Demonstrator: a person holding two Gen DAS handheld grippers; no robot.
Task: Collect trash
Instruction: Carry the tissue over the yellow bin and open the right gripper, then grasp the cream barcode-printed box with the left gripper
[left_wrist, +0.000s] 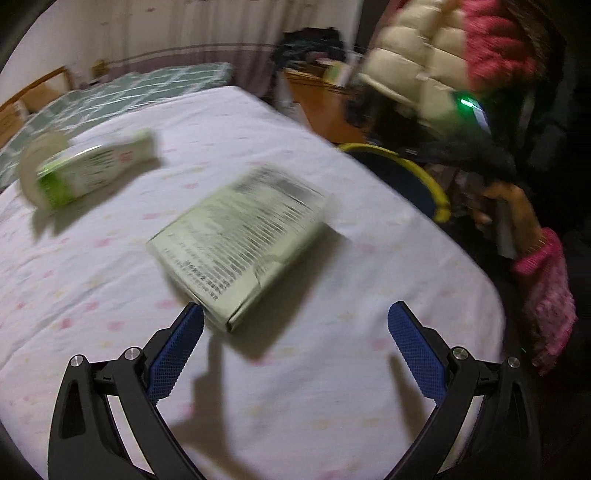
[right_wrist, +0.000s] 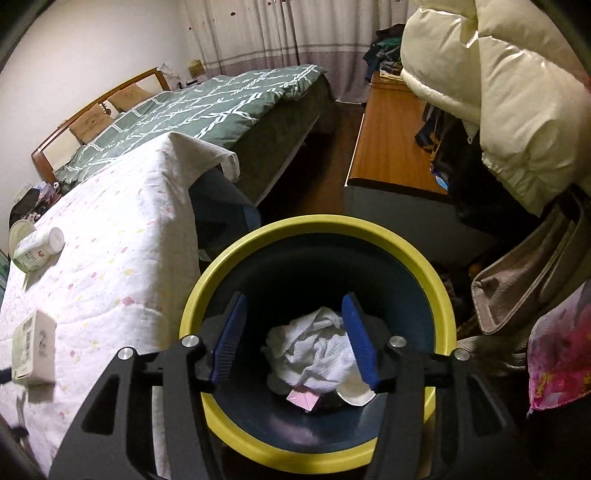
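Note:
In the right wrist view my right gripper (right_wrist: 294, 301) hangs open over a dark bin with a yellow rim (right_wrist: 317, 223). A crumpled white tissue (right_wrist: 314, 350) sits inside the bin below the jaws, clear of the left pad, with a pink scrap (right_wrist: 303, 398) beside it. My left gripper (left_wrist: 295, 314) is open just above the table. A flat printed box (left_wrist: 240, 240) lies right in front of its fingers, its near corner by the left finger (left_wrist: 192, 325). Farther left lies a green-and-white bottle (left_wrist: 96, 166). The box (right_wrist: 33, 350) and the bottle (right_wrist: 35, 251) also show in the right wrist view.
The table wears a white dotted cloth (right_wrist: 122, 258); the bin (left_wrist: 439, 192) stands off its right edge. A round white lid (left_wrist: 37, 158) rests by the bottle. A bed with a green quilt (right_wrist: 203, 107), a wooden desk (right_wrist: 391, 140), a cream jacket (right_wrist: 517, 110) and a beige bag (right_wrist: 517, 288) surround them.

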